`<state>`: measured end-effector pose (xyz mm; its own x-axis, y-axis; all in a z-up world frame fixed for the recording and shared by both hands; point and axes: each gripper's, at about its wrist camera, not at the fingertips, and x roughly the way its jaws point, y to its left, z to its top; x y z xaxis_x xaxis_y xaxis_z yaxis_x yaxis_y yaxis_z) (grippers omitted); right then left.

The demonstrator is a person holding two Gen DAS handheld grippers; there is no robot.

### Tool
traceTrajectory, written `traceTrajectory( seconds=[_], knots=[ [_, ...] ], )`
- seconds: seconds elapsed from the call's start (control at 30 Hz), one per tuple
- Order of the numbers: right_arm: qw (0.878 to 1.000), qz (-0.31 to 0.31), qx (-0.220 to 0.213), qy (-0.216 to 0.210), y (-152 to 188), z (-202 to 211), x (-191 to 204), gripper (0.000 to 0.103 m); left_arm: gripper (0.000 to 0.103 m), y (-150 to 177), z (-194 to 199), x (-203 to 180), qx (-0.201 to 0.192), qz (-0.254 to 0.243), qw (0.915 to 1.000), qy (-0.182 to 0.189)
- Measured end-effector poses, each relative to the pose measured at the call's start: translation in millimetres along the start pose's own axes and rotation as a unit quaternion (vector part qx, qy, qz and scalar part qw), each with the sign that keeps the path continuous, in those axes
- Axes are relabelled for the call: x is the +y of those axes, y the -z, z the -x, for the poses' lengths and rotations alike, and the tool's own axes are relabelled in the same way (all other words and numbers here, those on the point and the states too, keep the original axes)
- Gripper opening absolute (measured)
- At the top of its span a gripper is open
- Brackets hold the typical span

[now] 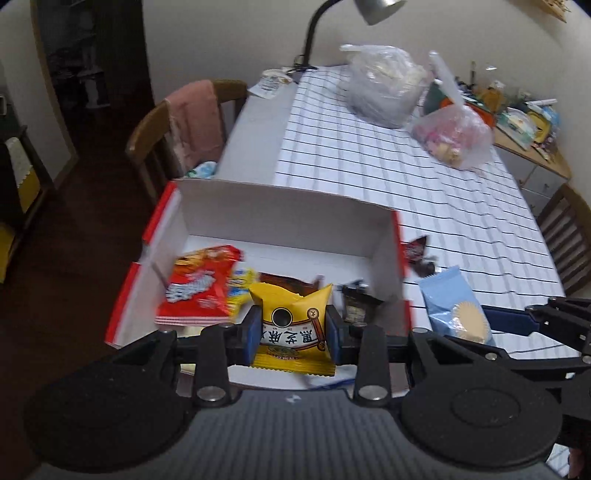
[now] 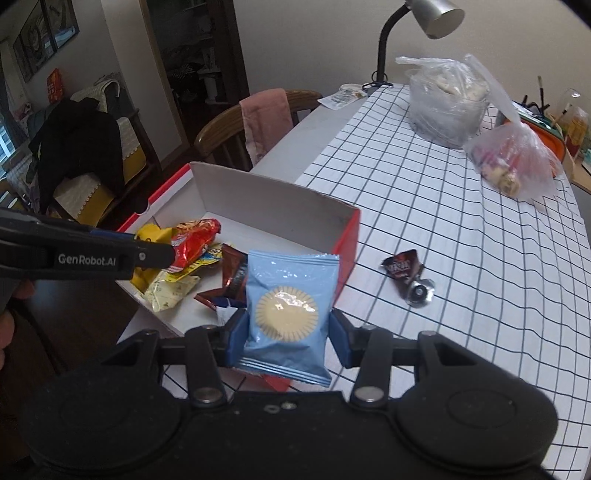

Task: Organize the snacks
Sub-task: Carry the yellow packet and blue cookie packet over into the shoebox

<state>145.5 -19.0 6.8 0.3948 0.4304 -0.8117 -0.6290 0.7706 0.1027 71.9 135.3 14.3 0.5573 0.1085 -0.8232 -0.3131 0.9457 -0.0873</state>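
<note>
My left gripper [image 1: 293,330] is shut on a yellow snack packet [image 1: 291,321] with a black dot and Chinese print, held over the near part of the red-and-white box [image 1: 280,206]. My right gripper [image 2: 286,332] is shut on a light blue packet [image 2: 288,306] showing a round cream biscuit, held over the box's right near corner [image 2: 347,240]. That blue packet [image 1: 456,306] also shows at the right of the left wrist view. Inside the box lie a red packet [image 1: 199,288], a small yellow packet [image 1: 240,288] and dark brown packets [image 1: 288,282].
A dark brown wrapper [image 2: 404,267] and a silver piece [image 2: 419,291] lie on the checked tablecloth [image 2: 461,229] right of the box. Two plastic bags [image 2: 448,99] [image 2: 517,162] and a desk lamp [image 2: 432,16] stand at the far end. A wooden chair [image 2: 236,133] with a pink cloth is left of the table.
</note>
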Motion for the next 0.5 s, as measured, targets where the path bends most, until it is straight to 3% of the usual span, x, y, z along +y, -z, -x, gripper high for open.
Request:
traceTrajectory(
  seconds=[0.5],
  knots=[
    [0.999,0.023,0.039,0.028,-15.5,-79.4,43.4,0.046,0.034,-10.3,-62.4,68.2,0.04,-0.006,0.998,-0.048]
  ],
)
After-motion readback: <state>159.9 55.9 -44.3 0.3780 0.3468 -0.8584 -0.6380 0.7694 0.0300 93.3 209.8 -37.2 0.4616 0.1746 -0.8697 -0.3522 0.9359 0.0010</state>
